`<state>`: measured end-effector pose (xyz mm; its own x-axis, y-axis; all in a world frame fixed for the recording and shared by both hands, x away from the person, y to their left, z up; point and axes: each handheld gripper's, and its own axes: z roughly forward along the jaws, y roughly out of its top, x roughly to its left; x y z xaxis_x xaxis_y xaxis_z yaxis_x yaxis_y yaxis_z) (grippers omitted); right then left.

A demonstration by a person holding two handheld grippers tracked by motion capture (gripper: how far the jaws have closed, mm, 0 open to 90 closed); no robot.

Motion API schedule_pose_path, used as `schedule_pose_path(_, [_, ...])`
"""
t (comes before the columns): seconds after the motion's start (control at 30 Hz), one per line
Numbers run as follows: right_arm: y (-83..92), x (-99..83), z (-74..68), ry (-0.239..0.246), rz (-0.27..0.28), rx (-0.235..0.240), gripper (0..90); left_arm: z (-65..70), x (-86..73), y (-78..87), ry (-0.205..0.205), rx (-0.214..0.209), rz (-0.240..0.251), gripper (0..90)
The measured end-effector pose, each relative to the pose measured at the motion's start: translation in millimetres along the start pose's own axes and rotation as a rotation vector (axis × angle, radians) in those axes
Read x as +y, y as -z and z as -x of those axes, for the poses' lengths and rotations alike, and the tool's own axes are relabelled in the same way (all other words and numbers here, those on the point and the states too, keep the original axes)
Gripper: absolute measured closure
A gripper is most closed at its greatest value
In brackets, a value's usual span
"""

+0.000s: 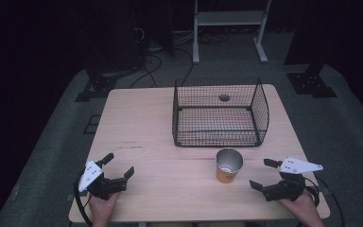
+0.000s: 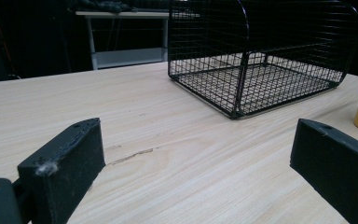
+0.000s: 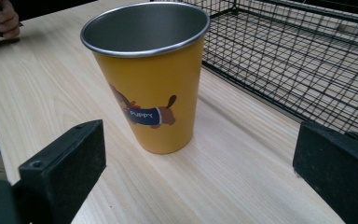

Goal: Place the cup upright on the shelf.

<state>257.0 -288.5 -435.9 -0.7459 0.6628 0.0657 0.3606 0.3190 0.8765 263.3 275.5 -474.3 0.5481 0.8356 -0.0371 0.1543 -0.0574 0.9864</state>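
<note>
The yellow cup point(image 3: 151, 77) is standing upright on the wooden table point(image 1: 137, 118), mouth up and empty, just in front of the open side of the black wire basket point(image 1: 217, 116). It is probably being left there so that it can be gripped from the side and lifted into the basket behind it. The right gripper point(image 1: 264, 174) is being held low over the table, pointed at the cup, with its jaws spread wide; in the right gripper view the cup is seen ahead of the two jaws, slightly toward the left one, and is not yet being touched. The left gripper point(image 1: 119, 165) is being rested near the table's near left corner, jaws also wide apart, well away from the cup.
</note>
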Motion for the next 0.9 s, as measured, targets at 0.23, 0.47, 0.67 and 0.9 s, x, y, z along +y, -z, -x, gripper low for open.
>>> schedule_pose_path(0.23, [-4.4, 3.1, -3.9, 0.014, -0.005, 0.014, 2.1, 0.0, 0.0, 0.0, 0.0, 0.0, 0.0, 2.3])
schedule_pose_path(0.47, [-9.6, 8.3, -7.8, 0.027, -0.01, 0.026, 2.1, 0.1, 0.1, 0.0, -0.001, -0.001, -0.001, 2.2])
schedule_pose_path(0.67, [-16.1, 11.8, -9.2, 0.032, -0.021, 0.034, 2.1, 0.1, 0.1, 0.0, -0.002, -0.002, 0.0, 2.3])
schedule_pose_path(0.9, [-22.2, 16.7, -11.0, 0.04, -0.023, 0.04, 2.1, 0.2, 0.1, 0.0, -0.002, -0.003, 0.0, 2.2])
